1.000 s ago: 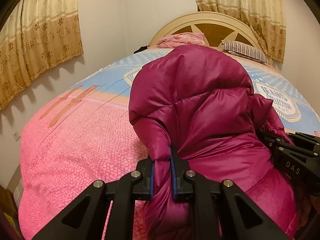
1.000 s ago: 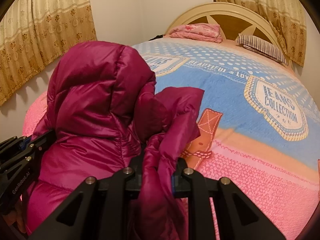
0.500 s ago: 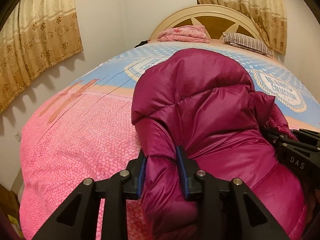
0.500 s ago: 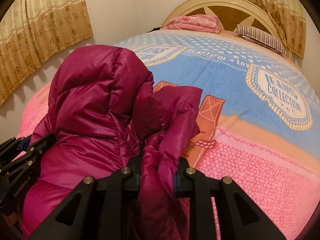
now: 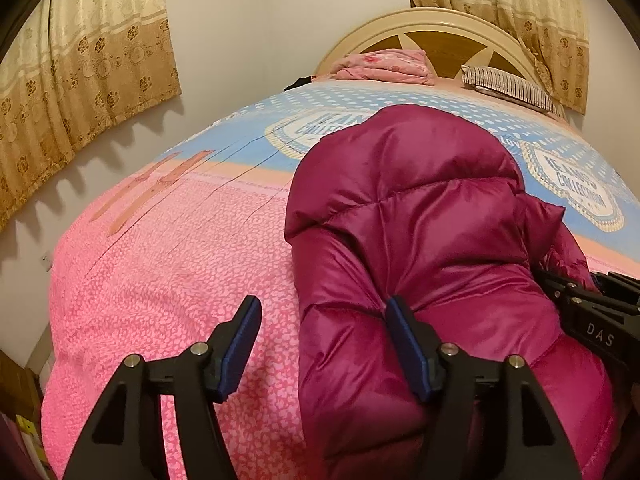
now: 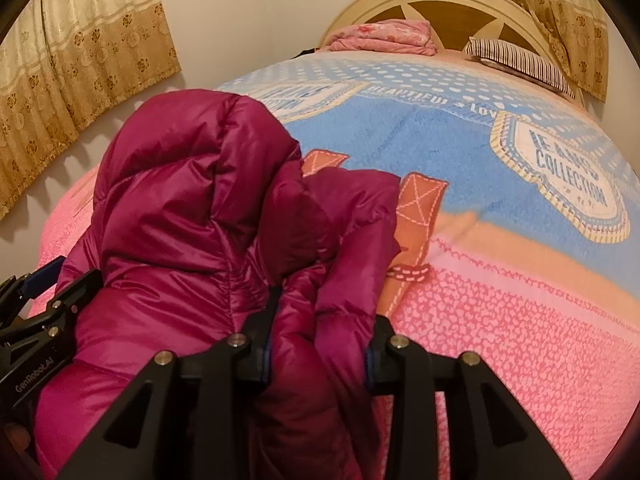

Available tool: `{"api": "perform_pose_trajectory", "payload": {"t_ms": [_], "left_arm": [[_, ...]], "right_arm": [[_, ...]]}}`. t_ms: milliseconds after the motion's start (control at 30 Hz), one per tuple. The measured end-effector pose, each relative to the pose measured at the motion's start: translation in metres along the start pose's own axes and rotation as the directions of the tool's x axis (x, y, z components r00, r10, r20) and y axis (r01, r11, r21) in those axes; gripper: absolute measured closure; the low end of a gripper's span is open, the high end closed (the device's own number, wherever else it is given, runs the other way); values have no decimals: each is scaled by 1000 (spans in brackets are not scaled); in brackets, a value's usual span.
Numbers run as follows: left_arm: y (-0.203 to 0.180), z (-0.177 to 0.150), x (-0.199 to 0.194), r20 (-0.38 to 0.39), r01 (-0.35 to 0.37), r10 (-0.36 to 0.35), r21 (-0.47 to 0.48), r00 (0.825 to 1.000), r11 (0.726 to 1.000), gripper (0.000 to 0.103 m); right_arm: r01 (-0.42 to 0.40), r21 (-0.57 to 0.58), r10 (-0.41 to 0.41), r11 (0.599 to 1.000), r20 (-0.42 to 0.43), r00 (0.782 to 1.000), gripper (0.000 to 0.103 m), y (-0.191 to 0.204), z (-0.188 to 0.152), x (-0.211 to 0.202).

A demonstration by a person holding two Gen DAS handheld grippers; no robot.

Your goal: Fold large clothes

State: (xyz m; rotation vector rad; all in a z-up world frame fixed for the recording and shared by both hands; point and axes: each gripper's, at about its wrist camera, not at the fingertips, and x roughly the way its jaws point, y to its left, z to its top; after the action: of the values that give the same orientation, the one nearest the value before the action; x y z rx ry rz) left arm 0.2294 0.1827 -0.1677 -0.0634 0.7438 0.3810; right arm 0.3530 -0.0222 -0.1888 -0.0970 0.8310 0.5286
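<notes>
A magenta puffer jacket point(image 5: 416, 240) lies bunched on the bed, its hood towards the headboard; it also shows in the right wrist view point(image 6: 188, 216). My left gripper point(image 5: 324, 344) is open wide at the jacket's left edge; its right finger presses the fabric and its left finger stands over the bedspread. My right gripper point(image 6: 318, 344) has its jaws partly apart with a thick fold of the jacket still between them. Each gripper shows at the edge of the other's view.
The bed point(image 5: 160, 280) has a pink and blue bedspread. A folded pink blanket point(image 5: 384, 66) and a striped pillow point(image 5: 512, 88) lie by the headboard point(image 5: 436, 28). Curtains point(image 5: 80, 72) hang on the left wall and behind the bed.
My left gripper has opened and let go of the jacket's fold. My right gripper's jaws have widened around its fold. The jacket has settled lower onto the bed.
</notes>
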Motion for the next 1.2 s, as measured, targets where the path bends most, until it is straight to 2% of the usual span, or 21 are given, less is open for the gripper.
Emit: {"api": "perform_pose_trajectory", "payload": {"t_ms": [133,267,300,500,600,767,867,1200], "left_arm": [[4,-1,-18,15,15,-15,-2,1000,1000,37],[16,-2,-47,54,19,-18,-12,998,1000,37],[19,-2,-57,67,20,-19,-16,998,1000,37],[41,-6,-116,160,15,-9,-33,987,999,37],[48,-9,-140,198,29,-18,-51,980,998,36],[47,-4,-169,252,50,-35,-54,967,997,35],[46,-3,-179,269,66,-50,-51,962,997,34],[40,-3,-186,280,81,-67,-39,958,996,33]], "right_arm": [[4,10,-4,1000,22,1000,63,0,1,-15],[17,6,-17,1000,75,997,42,2,-1,-44],[25,2,-25,1000,87,996,41,2,-3,-53],[34,-4,-33,999,170,985,39,14,-17,-117],[29,-10,-26,1000,202,979,34,19,-23,-139],[25,-24,-18,999,243,970,33,32,-27,-167],[28,-41,-16,999,272,962,29,36,-26,-181],[23,-43,-9,999,300,954,29,35,-32,-193]]}}
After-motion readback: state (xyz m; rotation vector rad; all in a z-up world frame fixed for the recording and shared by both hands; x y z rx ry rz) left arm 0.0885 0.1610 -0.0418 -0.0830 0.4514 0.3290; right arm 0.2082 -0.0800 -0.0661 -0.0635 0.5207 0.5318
